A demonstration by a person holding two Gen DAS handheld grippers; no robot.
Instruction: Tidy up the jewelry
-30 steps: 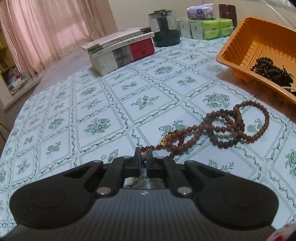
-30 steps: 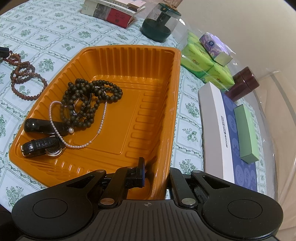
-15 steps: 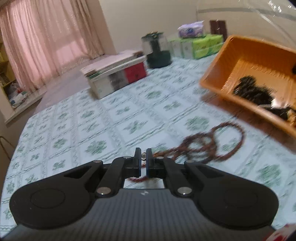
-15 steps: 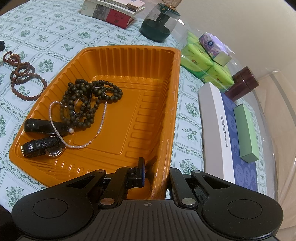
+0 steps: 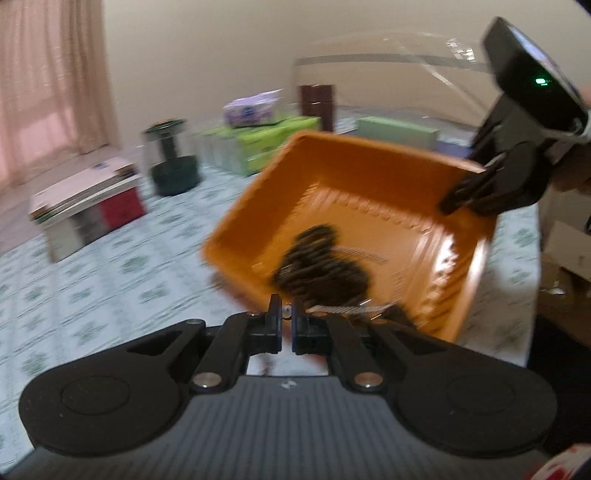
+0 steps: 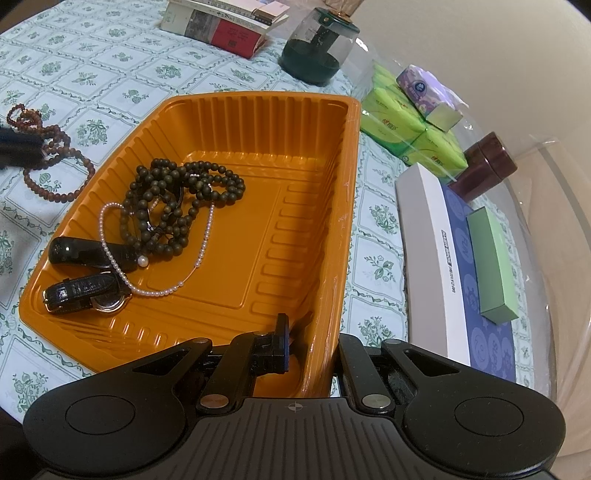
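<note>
The orange tray [image 6: 295, 206] holds a dark bead necklace [image 6: 177, 206], a pearl necklace [image 6: 122, 273] and two black watches [image 6: 85, 291]. My right gripper [image 6: 310, 339] is shut on the tray's near right rim, one finger inside and one outside. My left gripper [image 5: 286, 314] is shut on the red-brown bead necklace [image 6: 48, 155], which hangs from it over the tablecloth left of the tray. In the blurred left wrist view the tray [image 5: 332, 177] lies just ahead, with the right gripper [image 5: 476, 192] on its far rim.
Stacked books [image 6: 225, 22] and a dark green glass jar [image 6: 317, 48] stand at the back. Green tissue packs [image 6: 413, 129], a brown jar [image 6: 484, 166] and a long white and blue box [image 6: 454, 266] with a green box on it lie right of the tray.
My left gripper has lifted the red-brown necklace off the cloth and swung right toward the tray. The right gripper and the tray have stayed put.
</note>
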